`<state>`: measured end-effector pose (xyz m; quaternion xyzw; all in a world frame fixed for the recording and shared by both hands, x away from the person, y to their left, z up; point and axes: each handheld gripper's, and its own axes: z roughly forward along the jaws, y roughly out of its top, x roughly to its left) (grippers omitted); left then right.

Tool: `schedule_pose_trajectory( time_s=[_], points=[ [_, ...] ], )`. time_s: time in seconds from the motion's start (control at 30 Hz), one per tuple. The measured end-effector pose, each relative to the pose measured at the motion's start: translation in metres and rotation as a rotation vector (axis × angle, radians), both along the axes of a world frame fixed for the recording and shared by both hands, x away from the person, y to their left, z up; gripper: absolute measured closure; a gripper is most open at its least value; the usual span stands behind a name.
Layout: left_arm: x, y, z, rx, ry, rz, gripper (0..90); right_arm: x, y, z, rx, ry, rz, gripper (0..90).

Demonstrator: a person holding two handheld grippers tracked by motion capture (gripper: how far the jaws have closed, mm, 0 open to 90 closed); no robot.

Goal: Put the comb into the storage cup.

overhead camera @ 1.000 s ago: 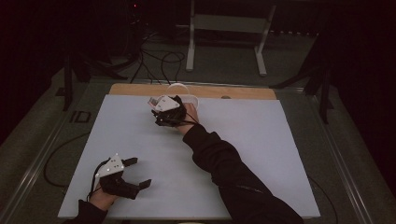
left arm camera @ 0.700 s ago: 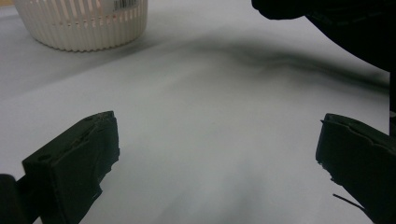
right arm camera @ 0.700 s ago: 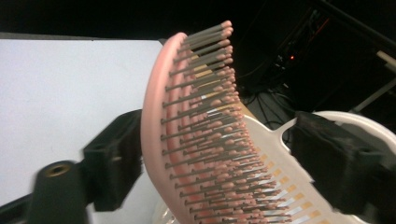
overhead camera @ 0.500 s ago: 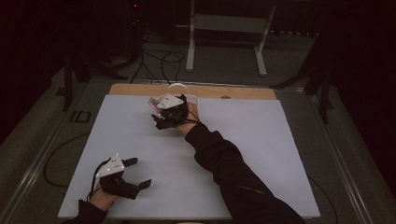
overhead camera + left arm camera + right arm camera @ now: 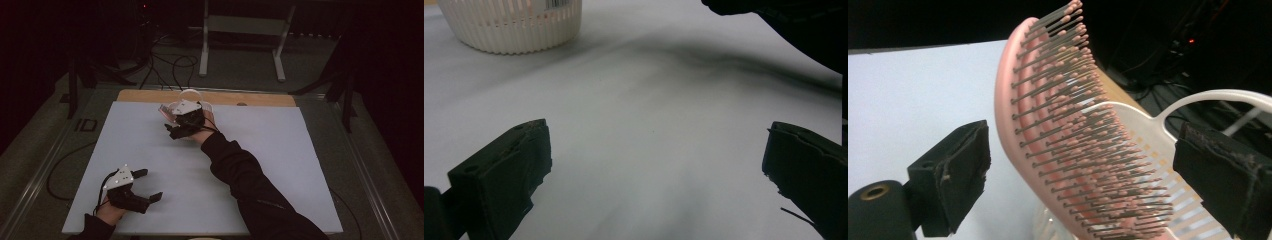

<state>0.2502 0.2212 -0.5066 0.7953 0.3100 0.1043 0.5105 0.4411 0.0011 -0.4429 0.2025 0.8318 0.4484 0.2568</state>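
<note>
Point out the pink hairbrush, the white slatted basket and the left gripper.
pink hairbrush (image 5: pixel 1073 150), right gripper view, on its bristle pad.
white slatted basket (image 5: pixel 514 30), left gripper view, on its ribbed side wall.
left gripper (image 5: pixel 147 186), high view, midway between its open jaws.

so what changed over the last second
The right gripper drifted slightly right beside the white basket, jaws open around the pink hairbrush without clamping it. The left gripper stayed open, resting low on the table.

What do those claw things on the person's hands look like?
Both are black. The left gripper and right gripper each carry a pale three-cornered plate on top, with two blocky black jaws and a thin dark cable. The person wears dark long sleeves.
</note>
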Motion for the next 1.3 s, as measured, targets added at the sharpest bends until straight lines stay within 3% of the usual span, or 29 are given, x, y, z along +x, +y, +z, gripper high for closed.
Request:
schedule_pose_trajectory(
  time_s=[0.67,1.3],
  points=[
    [0.001,0.0,-0.001,0.003,0.004,0.002,0.4,0.002,-0.01,0.008,-0.005,0.047,0.023,8.4],
    [-0.001,0.001,-0.001,0.003,0.0,0.004,0.4,0.0,-0.021,0.007,0.038,0.108,0.029,9.3]
  ],
)
